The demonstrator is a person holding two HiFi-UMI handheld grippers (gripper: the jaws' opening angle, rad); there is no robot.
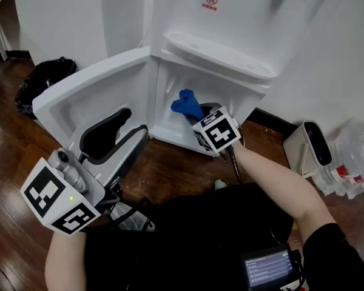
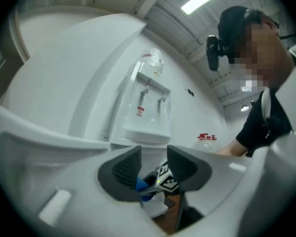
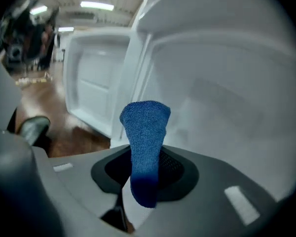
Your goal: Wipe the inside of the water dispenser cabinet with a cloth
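Right gripper [image 1: 199, 115], head view: jaws were clamped on the blue cloth [image 1: 187, 103] at the mouth of the open cabinet [image 1: 168, 111]. The left gripper [image 1: 132, 123] sat beside the swung-out door [image 1: 79, 96].

Left gripper view: jaws stood narrowly apart, nothing between them.

Right gripper view: cloth stood up from the closed jaws, facing the cabinet's inner wall.

Step in hand: approach. The next move probably calls for pressing the cloth on the wall, then sweeping.

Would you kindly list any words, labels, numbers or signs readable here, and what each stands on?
None can be read.
Too small: red label on the water dispenser.
Too small: lines on the small screen.
Blurred: red print on the bottles.
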